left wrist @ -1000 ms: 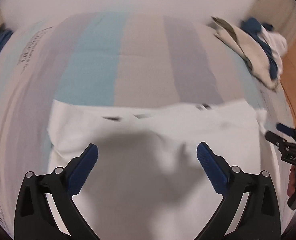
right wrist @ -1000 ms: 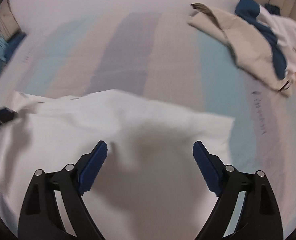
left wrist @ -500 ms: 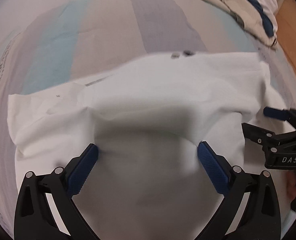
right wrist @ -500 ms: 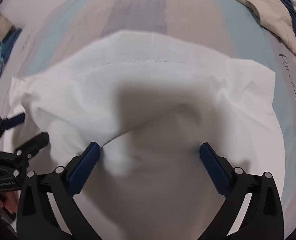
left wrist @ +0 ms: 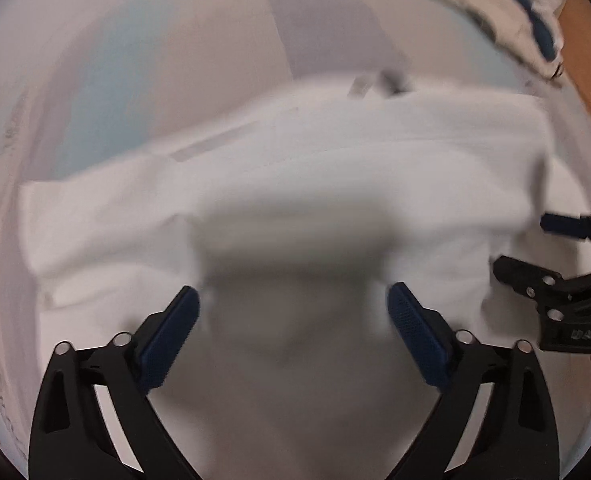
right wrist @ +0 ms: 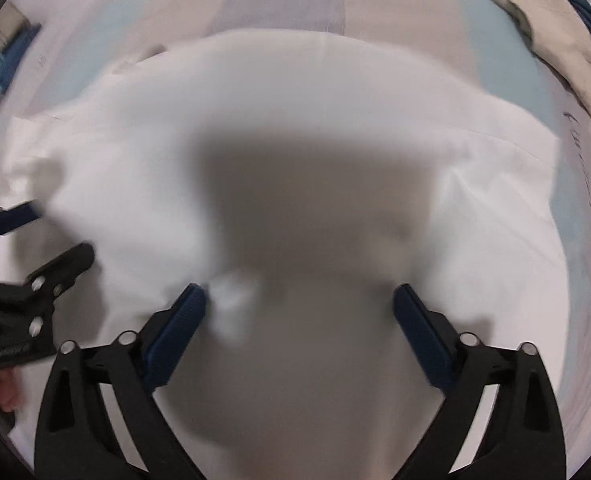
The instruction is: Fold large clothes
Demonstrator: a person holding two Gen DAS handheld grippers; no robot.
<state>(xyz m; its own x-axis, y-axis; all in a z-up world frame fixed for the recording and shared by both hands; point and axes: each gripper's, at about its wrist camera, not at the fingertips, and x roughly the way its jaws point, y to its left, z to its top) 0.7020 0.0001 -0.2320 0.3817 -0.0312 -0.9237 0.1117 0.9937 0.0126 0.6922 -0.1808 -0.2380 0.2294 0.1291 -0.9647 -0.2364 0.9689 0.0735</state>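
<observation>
Left wrist view: white garment point(left wrist: 315, 184) fills centre frame, soft matte cloth, folded into a broad band with a rounded crease along its upper edge, blurred. It lies on a striped bedsheet point(left wrist: 143, 60), pale blue, beige and grey bands, smooth. Left gripper point(left wrist: 293, 332) at bottom: black plastic arms, ribbed blue pads spread wide, cloth beneath them, nothing pinched. Right gripper point(left wrist: 535, 248) enters from the right edge, same black frame, blue pad tip over the garment's right end. Upper right: rumpled pile of clothes point(left wrist: 507, 12), beige, white and navy, beside a strip of orange-brown wooden floor point(left wrist: 587, 64).

Right wrist view: garment point(right wrist: 335, 120) again centre, dome-shaped by the lens, dark shadow in the middle, small puckered lump near the left pad. Right gripper point(right wrist: 299, 320) jaws wide and just closing, cloth lies loose between, pads not pressing. Left gripper point(right wrist: 47, 236) at left edge, jaws apart.
</observation>
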